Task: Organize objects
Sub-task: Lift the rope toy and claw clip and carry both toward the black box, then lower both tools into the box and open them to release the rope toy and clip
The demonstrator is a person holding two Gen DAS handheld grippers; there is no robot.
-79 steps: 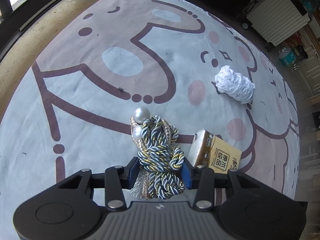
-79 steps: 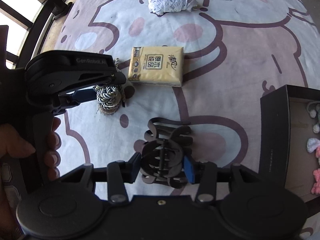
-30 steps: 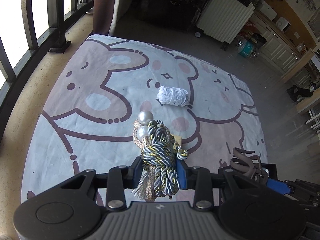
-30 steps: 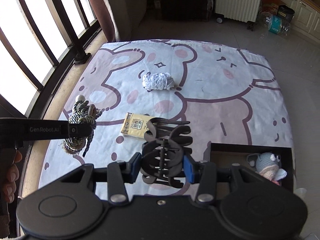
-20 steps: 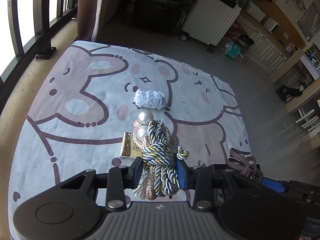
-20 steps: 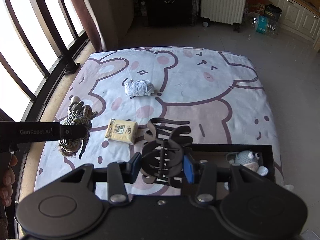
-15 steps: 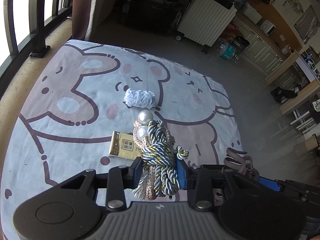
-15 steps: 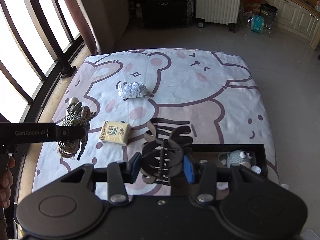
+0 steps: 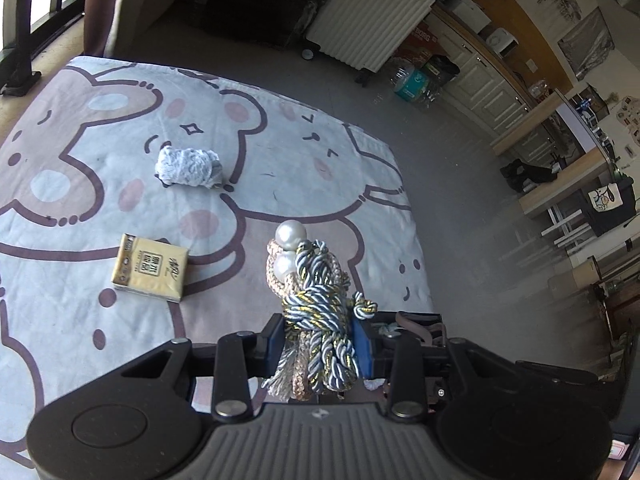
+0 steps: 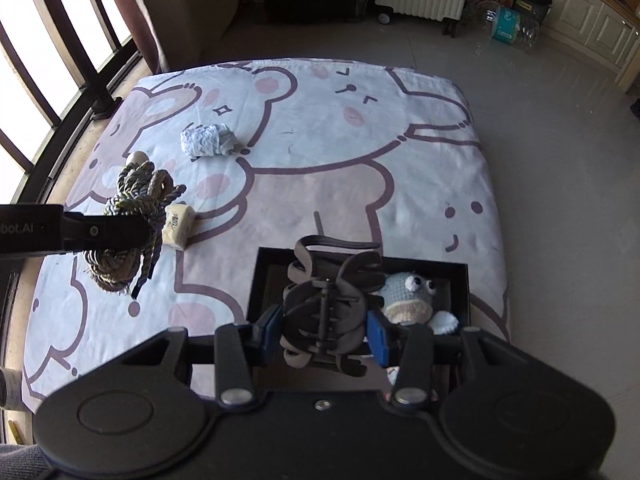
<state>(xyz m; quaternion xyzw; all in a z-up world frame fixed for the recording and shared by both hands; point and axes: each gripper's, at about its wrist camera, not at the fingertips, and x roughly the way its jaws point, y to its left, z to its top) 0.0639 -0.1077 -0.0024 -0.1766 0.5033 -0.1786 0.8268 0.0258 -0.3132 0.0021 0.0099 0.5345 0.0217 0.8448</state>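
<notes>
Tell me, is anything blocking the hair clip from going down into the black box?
Nothing visible blocks it. The right gripper holds the hair clip above the black box, whose top is open. A crocheted toy already lies in the box's right part; the left part looks free.

**Where everything sits on the blanket**

My left gripper (image 9: 320, 344) holds the rope bundle (image 9: 316, 308) above the blanket (image 10: 320, 184), left of my right gripper (image 10: 323, 334), which holds the hair claw (image 10: 326, 312) over the box (image 10: 256, 280). The box rests on the blanket's near right part, with the knitted toy (image 10: 408, 292) inside it, right of the claw. The tissue pack (image 9: 150, 267) lies on the blanket to the box's left. The rolled cloth (image 9: 188, 168) lies farther back, behind the pack.
</notes>
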